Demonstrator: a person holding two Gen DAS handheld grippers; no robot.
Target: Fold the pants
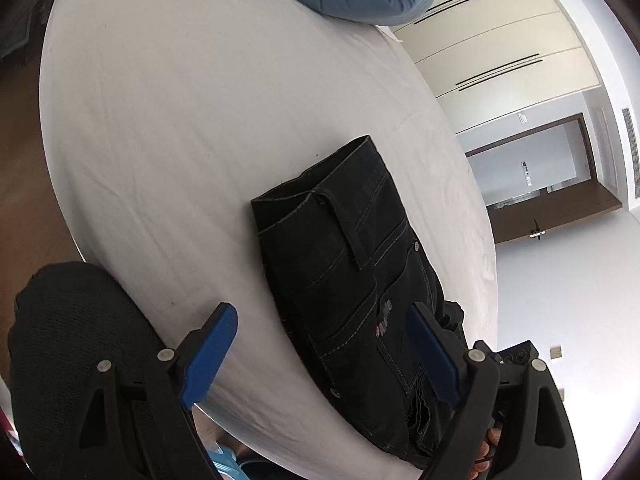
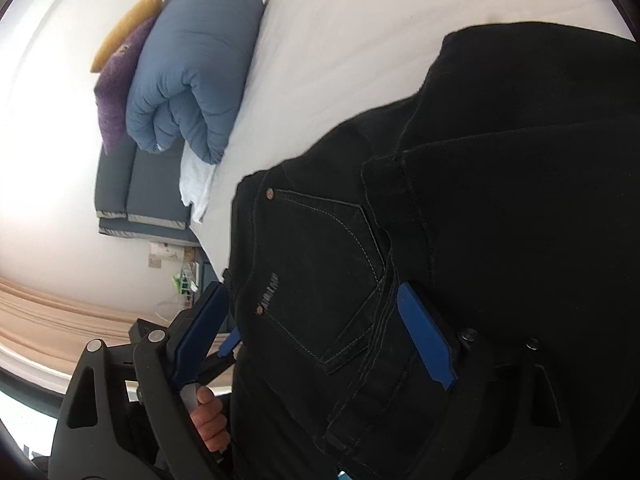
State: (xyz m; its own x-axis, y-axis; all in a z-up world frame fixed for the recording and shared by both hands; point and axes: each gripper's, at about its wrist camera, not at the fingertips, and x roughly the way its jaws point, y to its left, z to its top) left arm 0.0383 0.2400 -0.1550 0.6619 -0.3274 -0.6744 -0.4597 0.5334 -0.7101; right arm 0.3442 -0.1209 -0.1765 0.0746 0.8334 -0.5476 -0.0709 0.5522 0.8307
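**Inspector:** Location of the folded black denim pants (image 1: pixel 344 264)?

**Assistant:** On the white bedsheet (image 1: pixel 168 128), near edge.

**Inspector:** Grippers?

**Assistant:** Left gripper (image 1: pixel 320 352) and right gripper (image 2: pixel 308 332) both spread wide, gripping nothing; pants between the right's blue fingers (image 2: pixel 424 340).

This is a bedroom in a home. A bed (image 1: pixel 168 128) with a plain white sheet fills most of both views, and a rolled blue duvet (image 2: pixel 192 76) lies at its far end beside a purple cushion (image 2: pixel 118 80) and a yellow cushion (image 2: pixel 128 22). A grey padded headboard (image 2: pixel 140 192) stands behind them. Cream wardrobe doors (image 1: pixel 500 40) with long dark handles line one wall, next to a dark-framed doorway (image 1: pixel 532 168). The floor (image 1: pixel 24 208) is brown wood. Beige curtains (image 2: pixel 60 312) hang along one side of the right wrist view.
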